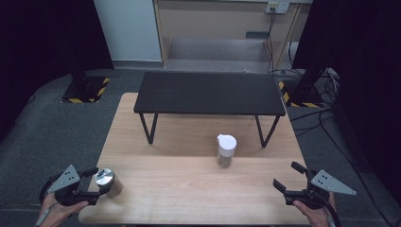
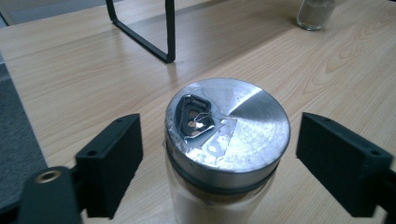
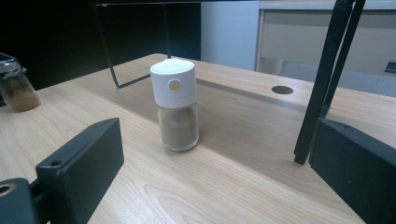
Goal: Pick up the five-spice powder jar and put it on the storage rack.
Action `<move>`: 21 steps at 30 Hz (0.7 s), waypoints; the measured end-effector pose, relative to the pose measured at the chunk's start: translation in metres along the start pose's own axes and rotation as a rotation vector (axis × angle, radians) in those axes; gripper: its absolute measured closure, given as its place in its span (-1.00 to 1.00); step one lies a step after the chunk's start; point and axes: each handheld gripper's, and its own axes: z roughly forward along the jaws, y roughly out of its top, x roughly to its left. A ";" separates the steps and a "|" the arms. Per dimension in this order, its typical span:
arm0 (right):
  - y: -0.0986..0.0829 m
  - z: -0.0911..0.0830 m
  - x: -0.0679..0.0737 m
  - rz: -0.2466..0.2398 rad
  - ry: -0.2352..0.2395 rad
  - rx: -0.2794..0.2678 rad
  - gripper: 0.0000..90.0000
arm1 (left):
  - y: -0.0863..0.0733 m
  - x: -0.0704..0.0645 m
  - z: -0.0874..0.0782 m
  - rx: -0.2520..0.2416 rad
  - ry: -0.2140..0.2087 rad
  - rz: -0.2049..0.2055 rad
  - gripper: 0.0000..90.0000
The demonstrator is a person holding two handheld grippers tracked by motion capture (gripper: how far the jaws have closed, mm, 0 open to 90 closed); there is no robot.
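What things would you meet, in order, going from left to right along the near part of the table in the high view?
Left gripper → metal-lidded jar → white-capped jar → right gripper.

A pale wooden counter (image 1: pixel 189 189) carries three things — a low black metal stand (image 1: pixel 208 92) at its far side, a white-capped spice jar (image 1: pixel 225 150) just before it, and a steel-lidded jar (image 1: pixel 108 181) near the left front corner.
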 end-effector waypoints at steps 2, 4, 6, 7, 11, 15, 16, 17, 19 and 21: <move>0.000 0.000 0.000 -0.001 -0.001 -0.001 -0.92 | -0.001 0.001 0.003 -0.004 -0.004 0.000 -0.60; 0.000 0.000 0.000 0.001 -0.001 -0.001 -0.92 | -0.004 0.001 0.006 -0.021 -0.006 -0.001 -0.45; 0.000 0.000 0.000 0.001 -0.002 -0.001 -0.92 | -0.007 0.003 0.007 -0.043 -0.012 -0.002 -0.27; 0.000 0.000 0.000 0.000 -0.001 -0.001 -0.92 | -0.007 0.003 0.007 -0.043 -0.012 -0.002 -0.27; 0.000 0.000 0.000 0.000 -0.001 0.001 -0.92 | -0.004 0.003 0.009 -0.039 -0.011 0.005 -0.26; 0.000 0.000 0.000 0.000 -0.001 -0.001 -0.92 | -0.003 0.003 0.010 -0.063 -0.024 -0.013 -0.26; 0.000 0.000 0.000 0.000 -0.001 -0.001 -0.92 | -0.001 0.003 0.010 -0.067 -0.026 -0.012 -0.26; 0.000 0.000 0.000 0.000 -0.001 -0.001 -0.92 | -0.001 0.003 0.010 -0.067 -0.026 -0.012 -0.26; 0.000 0.000 0.000 0.000 0.001 0.001 -0.92 | 0.004 0.003 0.011 -0.077 -0.043 -0.019 -0.26; 0.000 0.001 0.000 0.001 0.003 0.002 -0.92 | 0.017 0.002 0.010 -0.086 -0.058 -0.017 -0.26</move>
